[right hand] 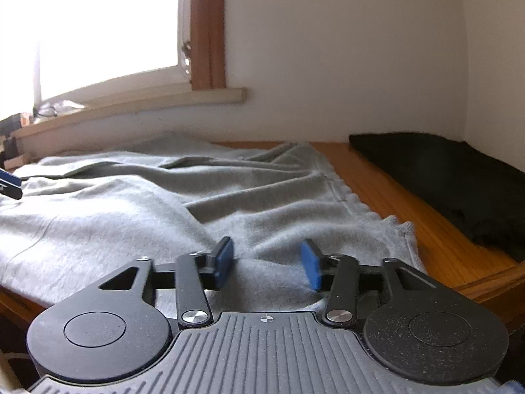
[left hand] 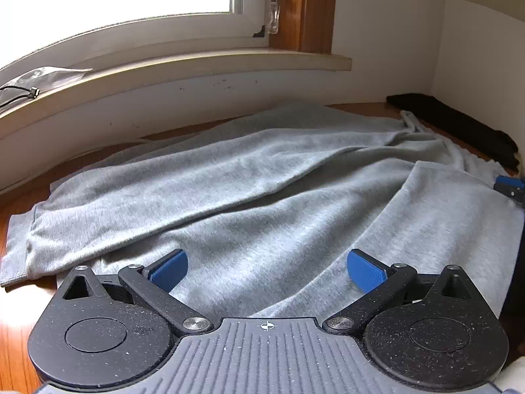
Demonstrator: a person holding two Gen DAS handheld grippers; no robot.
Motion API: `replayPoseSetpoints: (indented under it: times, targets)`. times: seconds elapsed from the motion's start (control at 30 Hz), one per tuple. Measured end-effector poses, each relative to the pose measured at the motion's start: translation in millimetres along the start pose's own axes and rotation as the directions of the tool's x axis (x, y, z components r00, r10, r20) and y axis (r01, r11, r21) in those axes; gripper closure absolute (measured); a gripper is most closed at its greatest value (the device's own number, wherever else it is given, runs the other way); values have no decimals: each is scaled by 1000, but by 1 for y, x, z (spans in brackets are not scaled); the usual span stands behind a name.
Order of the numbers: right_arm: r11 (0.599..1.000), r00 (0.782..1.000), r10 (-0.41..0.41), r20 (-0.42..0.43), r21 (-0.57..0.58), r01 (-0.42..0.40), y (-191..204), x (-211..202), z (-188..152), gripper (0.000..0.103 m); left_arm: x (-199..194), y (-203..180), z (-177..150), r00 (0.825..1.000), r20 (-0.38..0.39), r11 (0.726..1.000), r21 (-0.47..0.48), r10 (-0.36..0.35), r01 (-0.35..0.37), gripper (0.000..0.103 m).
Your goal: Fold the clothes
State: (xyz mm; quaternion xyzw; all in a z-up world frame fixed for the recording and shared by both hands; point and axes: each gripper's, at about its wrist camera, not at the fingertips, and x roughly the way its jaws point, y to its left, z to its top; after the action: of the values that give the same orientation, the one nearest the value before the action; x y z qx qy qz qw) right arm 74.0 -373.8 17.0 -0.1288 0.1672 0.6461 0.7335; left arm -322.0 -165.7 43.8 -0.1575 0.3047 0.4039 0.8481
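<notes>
- Left gripper [left hand: 267,271] wide open, right gripper [right hand: 267,264] part open; both empty, over the grey sweatshirt's [left hand: 262,197] near edge, likely set to pinch the fabric.
- Sweatshirt sprawls rumpled across the desk [right hand: 410,203], not yet folded.
- Black garment [right hand: 459,177] parked at far right corner, clear of the fold.

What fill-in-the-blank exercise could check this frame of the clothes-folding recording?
1. The garment spread on the wooden table is ____ in colour.
2. The left gripper has its jaws ____, with nothing clamped between them.
3. The folded cloth by the corner wall is ____ in colour.
4. The right gripper hangs over the sweatshirt near its ____ hem.

Missing words: grey; open; black; ribbed
</notes>
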Motion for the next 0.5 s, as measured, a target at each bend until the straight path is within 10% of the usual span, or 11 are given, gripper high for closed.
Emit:
replayPoseSetpoints:
  times: [0.5]
  targets:
    - [959,979,195,-65,-198,-204,102,60,95,51,8,19,16,999,-40,997,-70,-20,17,0]
